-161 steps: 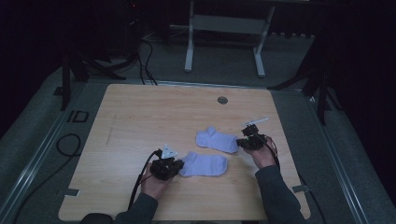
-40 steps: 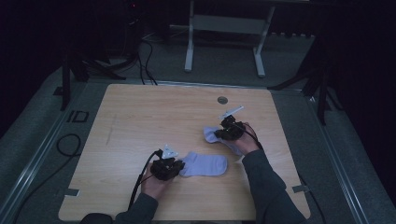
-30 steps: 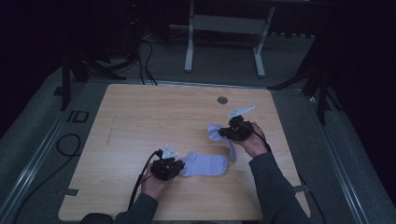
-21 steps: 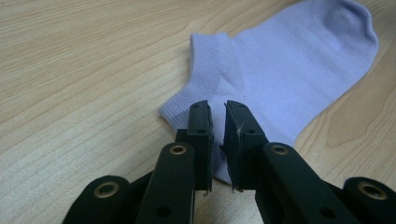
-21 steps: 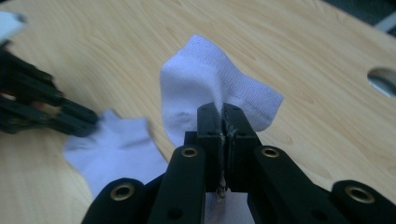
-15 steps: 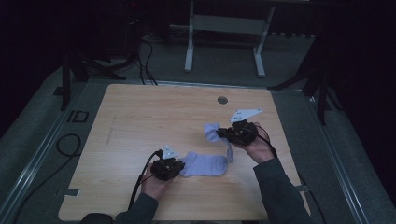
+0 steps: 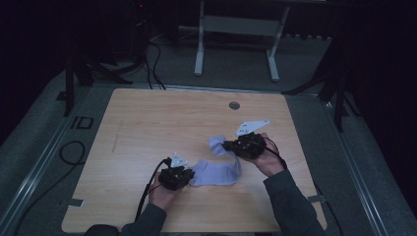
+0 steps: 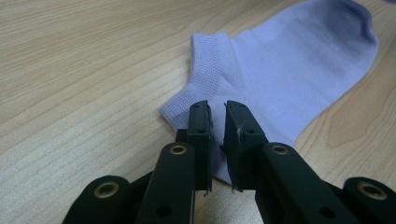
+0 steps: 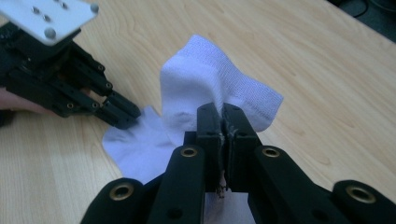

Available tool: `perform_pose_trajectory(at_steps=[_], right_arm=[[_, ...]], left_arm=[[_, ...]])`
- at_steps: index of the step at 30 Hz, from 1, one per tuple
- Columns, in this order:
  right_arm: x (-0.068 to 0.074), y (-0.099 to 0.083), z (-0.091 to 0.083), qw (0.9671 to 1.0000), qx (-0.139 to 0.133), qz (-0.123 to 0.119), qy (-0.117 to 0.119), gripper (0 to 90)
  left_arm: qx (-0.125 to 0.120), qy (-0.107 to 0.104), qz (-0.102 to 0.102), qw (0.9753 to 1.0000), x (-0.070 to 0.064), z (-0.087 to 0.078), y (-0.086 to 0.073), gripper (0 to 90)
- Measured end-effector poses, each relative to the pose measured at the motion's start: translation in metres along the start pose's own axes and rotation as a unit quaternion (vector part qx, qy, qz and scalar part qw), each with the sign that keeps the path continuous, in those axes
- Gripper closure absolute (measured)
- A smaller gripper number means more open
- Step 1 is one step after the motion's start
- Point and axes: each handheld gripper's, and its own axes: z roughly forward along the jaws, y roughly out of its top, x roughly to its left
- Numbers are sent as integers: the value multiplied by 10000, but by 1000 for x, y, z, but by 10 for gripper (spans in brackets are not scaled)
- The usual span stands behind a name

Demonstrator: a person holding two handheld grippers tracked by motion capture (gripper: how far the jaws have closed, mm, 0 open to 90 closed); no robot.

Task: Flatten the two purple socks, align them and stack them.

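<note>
Right gripper [image 7: 232, 146] clenched on the raised sock [image 7: 217, 146], left gripper [image 7: 183, 178] pinching the flat sock [image 7: 216, 173] at lower centre; a tug could drag both askew

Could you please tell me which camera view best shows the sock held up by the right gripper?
The right gripper view: the raised sock sits close, its ribbed knit clear between the shut jaws. The high view shows it small; the left gripper view catches a corner at most.

table [image 7: 147, 123]: far and left bare | centre: socks [image 7: 216, 172], both tongs
</note>
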Motion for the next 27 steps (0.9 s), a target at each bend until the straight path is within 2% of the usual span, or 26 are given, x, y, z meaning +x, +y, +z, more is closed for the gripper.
perform_pose_trajectory(at_steps=[18,27], right_arm=[[11,-10,25,9996,182,-98,177,865],[9,-2,13,9998,14,-150,120,865]], left_arm=[[77,-22,0,10000,0,2,0,806],[79,-25,4,10000,0,2,0,805]])
